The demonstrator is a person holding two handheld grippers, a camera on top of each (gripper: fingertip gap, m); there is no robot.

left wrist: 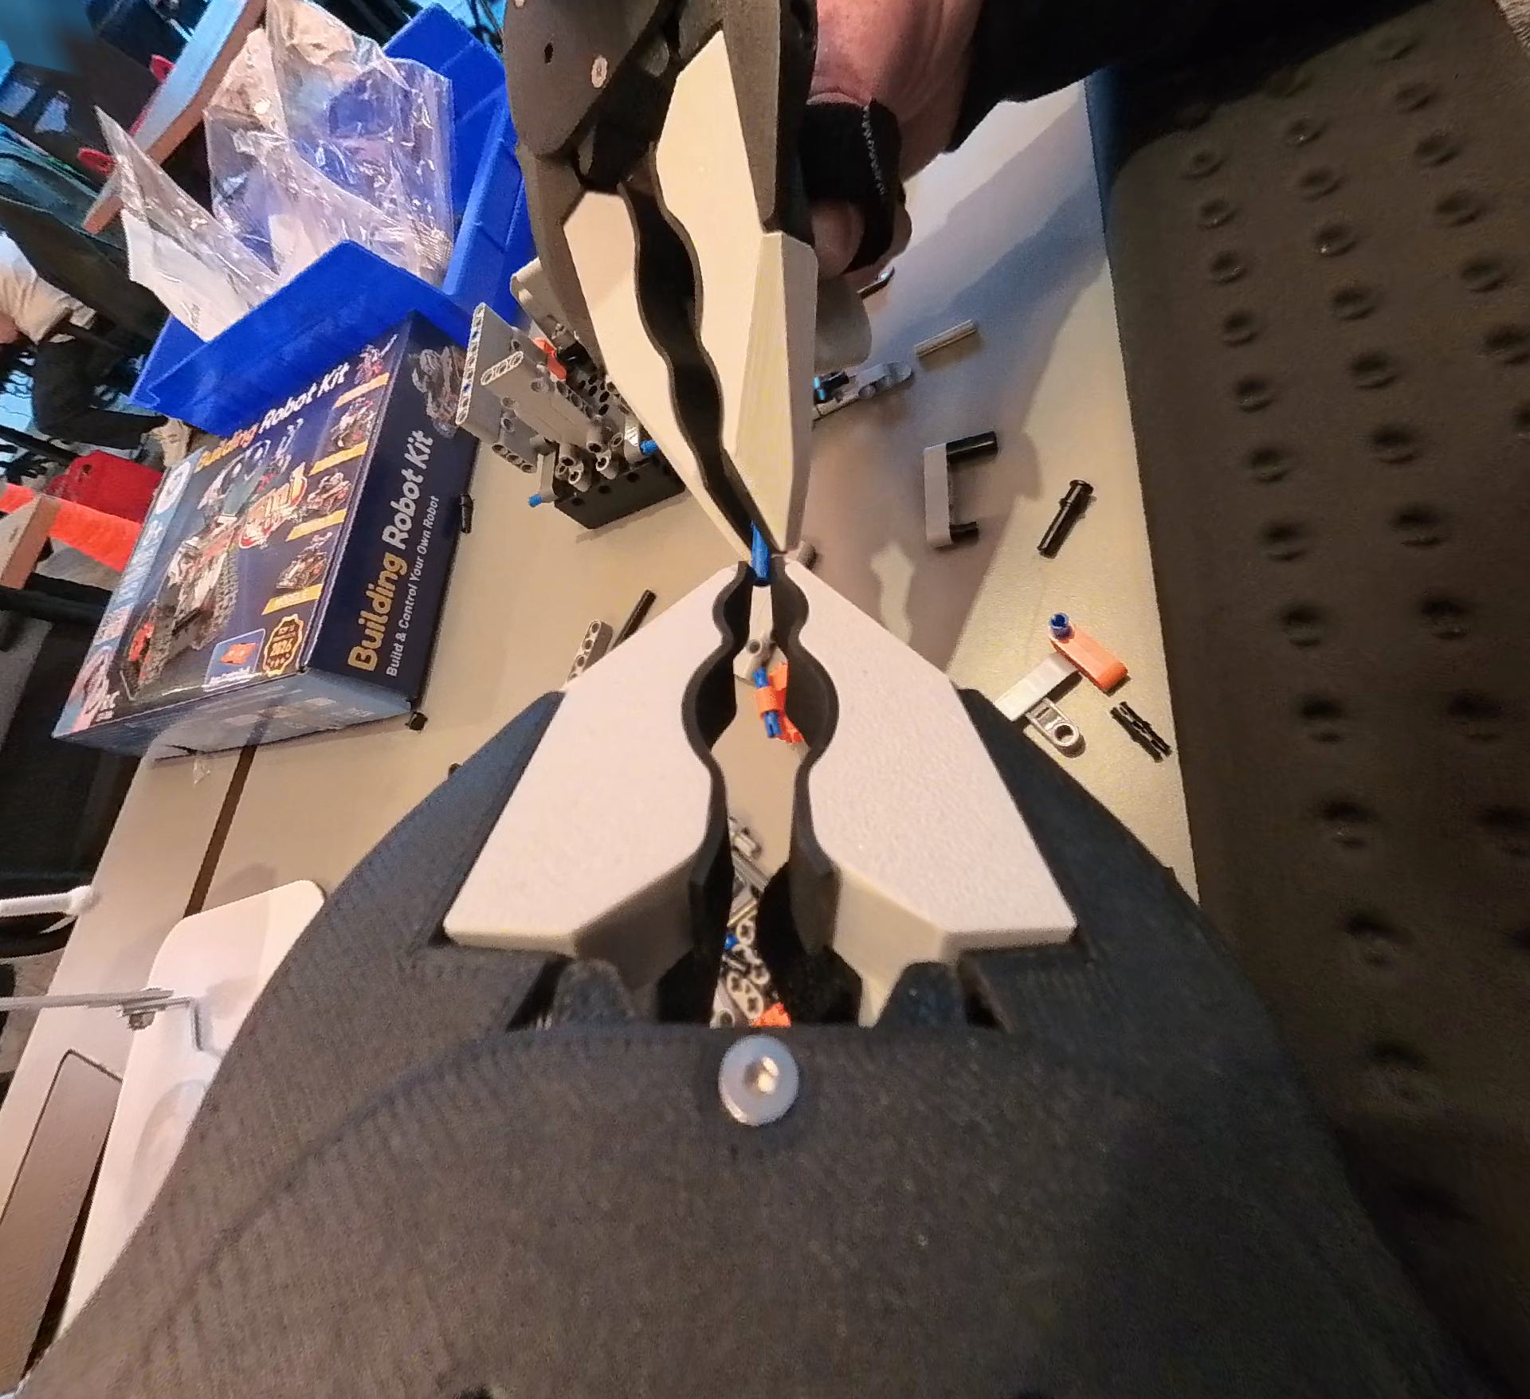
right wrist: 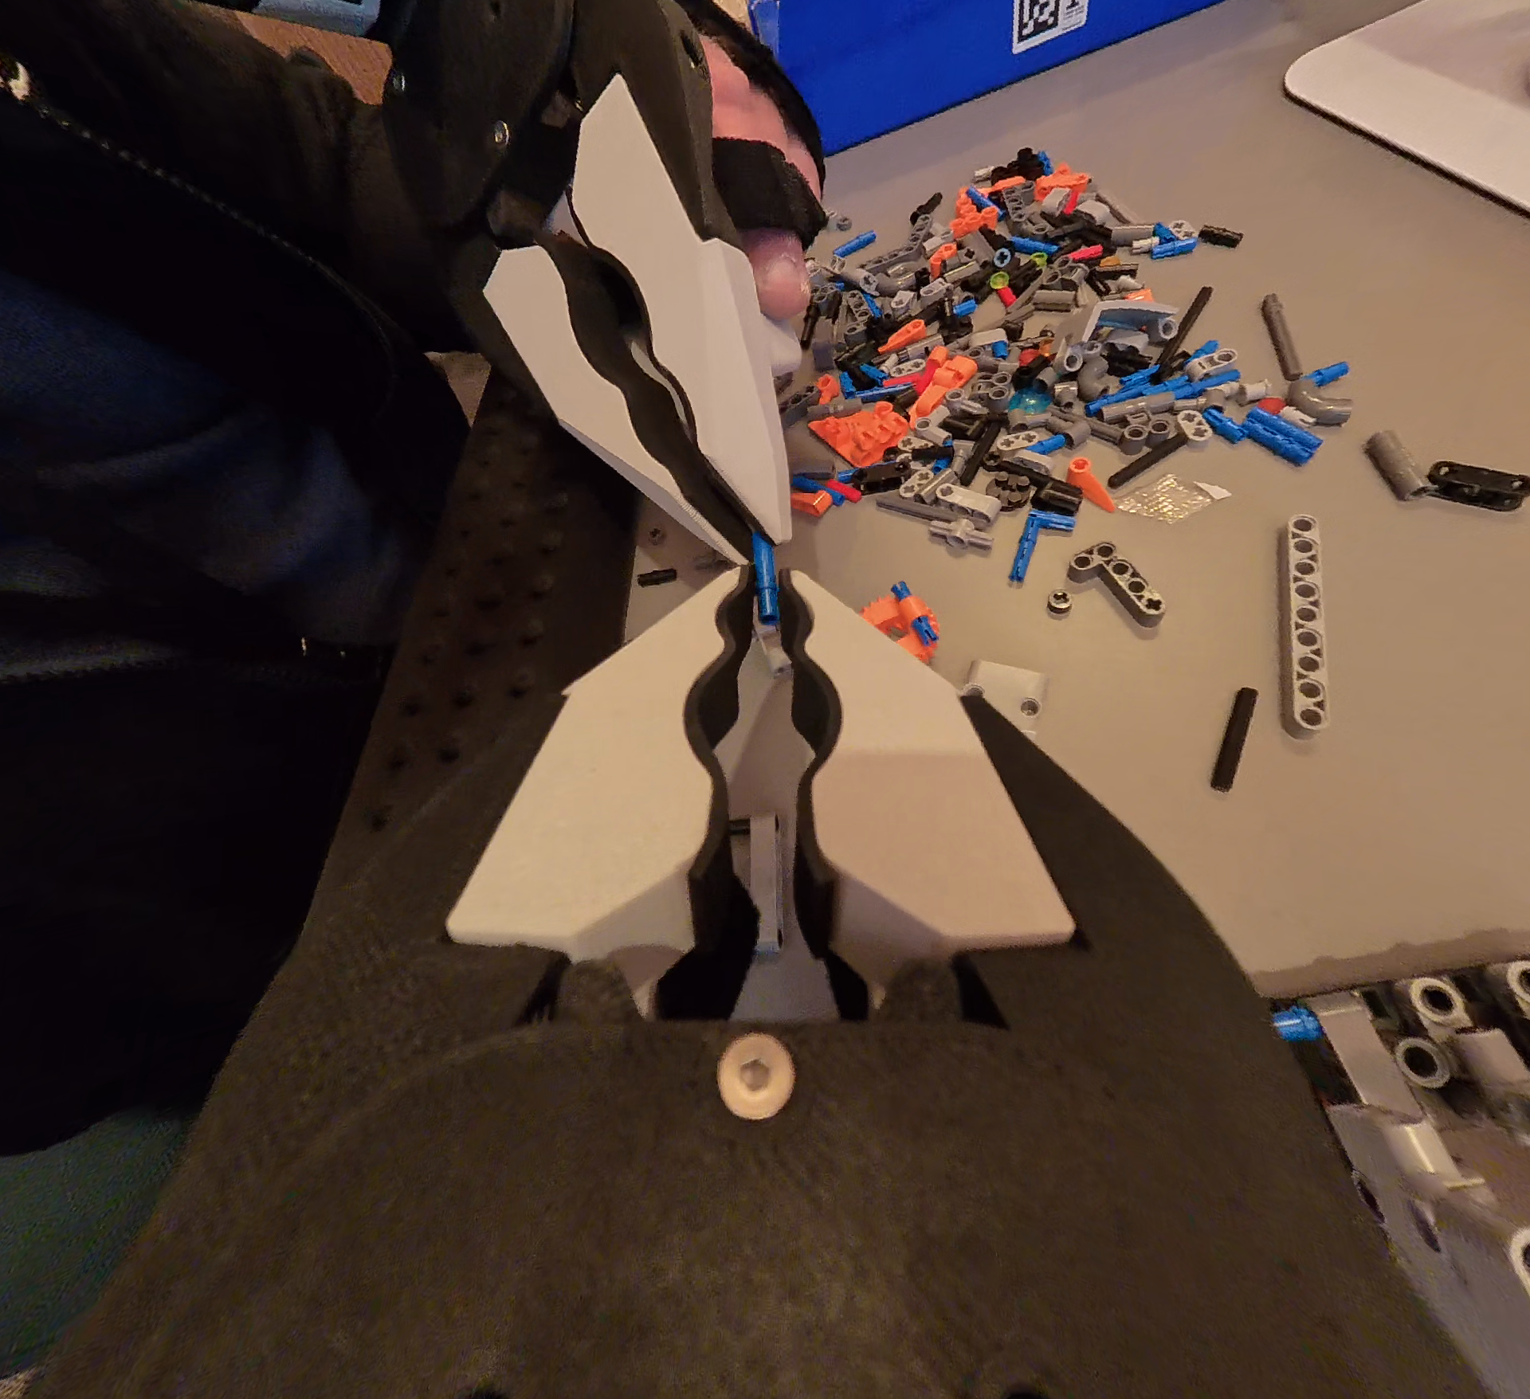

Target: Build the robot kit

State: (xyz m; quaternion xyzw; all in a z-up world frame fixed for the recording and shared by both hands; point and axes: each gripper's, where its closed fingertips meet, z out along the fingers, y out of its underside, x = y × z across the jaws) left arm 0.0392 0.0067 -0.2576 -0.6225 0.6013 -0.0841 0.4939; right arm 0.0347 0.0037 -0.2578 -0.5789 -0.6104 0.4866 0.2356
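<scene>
Blue pin (left wrist: 760,555) pinched end-to-end | left hand-held gripper (left wrist: 757,579) narrow on one end | right hand-held gripper (right wrist: 762,581) narrow on other | loose parts pile (right wrist: 1035,382) beyond pin, on tabletop (right wrist: 1076,821)

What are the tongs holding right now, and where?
Both tongs pinch one small blue pin: left tongs on one end, right tongs on the other.

Both wrist cams face each other, v. close; share blue pin (left wrist: 760,553).
</scene>
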